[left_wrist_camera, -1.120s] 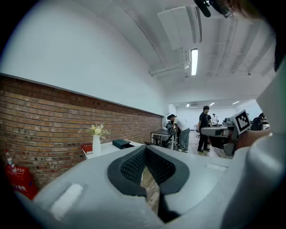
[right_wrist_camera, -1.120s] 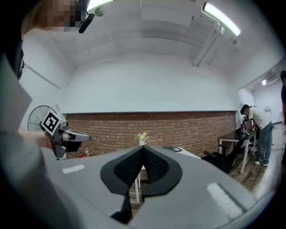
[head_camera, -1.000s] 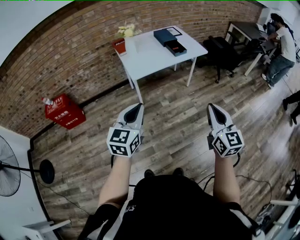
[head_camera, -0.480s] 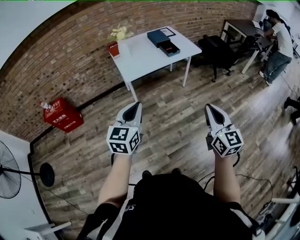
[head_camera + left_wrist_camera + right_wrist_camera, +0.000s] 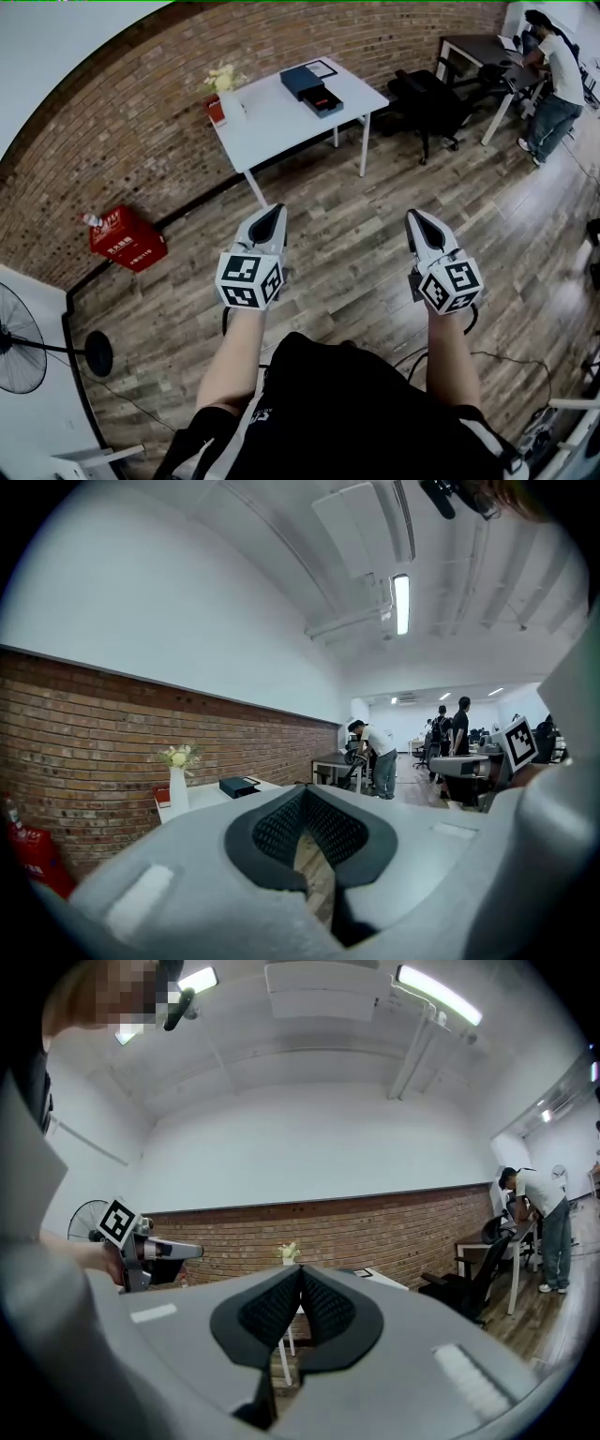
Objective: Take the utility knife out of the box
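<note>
Utility knife [image 5: 320, 97] looks like the orange bit in the open box [image 5: 332, 108] on the white table [image 5: 272, 117], well apart and straight ahead between left gripper [image 5: 271, 212] and right gripper [image 5: 415, 217], both pinched shut on nothing

You have nothing legible here — the red crate [image 5: 128, 240] by the brick wall [image 5: 141, 122] carries white print, too small to read.

Rough red brick wall [image 5: 141, 112], worn wooden plank floor [image 5: 356, 244], smooth matt white table [image 5: 272, 122].
</note>
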{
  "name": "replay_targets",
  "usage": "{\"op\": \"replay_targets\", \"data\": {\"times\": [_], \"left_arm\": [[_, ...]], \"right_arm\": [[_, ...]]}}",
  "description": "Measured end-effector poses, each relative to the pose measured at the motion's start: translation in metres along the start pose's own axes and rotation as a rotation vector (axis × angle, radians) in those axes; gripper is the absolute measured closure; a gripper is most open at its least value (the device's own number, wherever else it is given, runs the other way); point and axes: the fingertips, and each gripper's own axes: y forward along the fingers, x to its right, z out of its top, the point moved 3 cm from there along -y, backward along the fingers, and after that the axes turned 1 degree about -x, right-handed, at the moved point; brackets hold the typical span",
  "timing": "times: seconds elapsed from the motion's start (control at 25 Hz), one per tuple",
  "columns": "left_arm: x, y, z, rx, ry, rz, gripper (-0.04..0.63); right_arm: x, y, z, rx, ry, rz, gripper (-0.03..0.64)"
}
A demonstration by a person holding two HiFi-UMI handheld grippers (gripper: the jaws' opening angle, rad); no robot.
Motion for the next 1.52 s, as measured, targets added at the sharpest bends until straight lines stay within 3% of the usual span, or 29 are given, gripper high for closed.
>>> {"op": "replay_targets", "data": {"times": [0.32,0.68,1.0,1.52], "left_arm": [[0.021,0.025,-0.014,-0.061,-0.018,-0.029,0.588],[0.001,0.072,-0.026,-0.078,-0.052,-0.054,0.588],[-0.054,0.14,-0.021,-0.07,-0.072,-0.058,0.588],[-0.187,0.258,-0.004,-0.083,-0.095,-0.072,0.588]], "right_arm": [[0.017,0.001,-0.01,-0.025,0.01,0.021,0.583],[0.041,0.039,-0.014,-0.063,-0.014,0.021,0.577],[0.063,0.124,-0.016,-0.1,-0.026,0.051,0.577],[0.093,0.3,-0.02,-0.136,-0.003,0.057,0.591]]}}
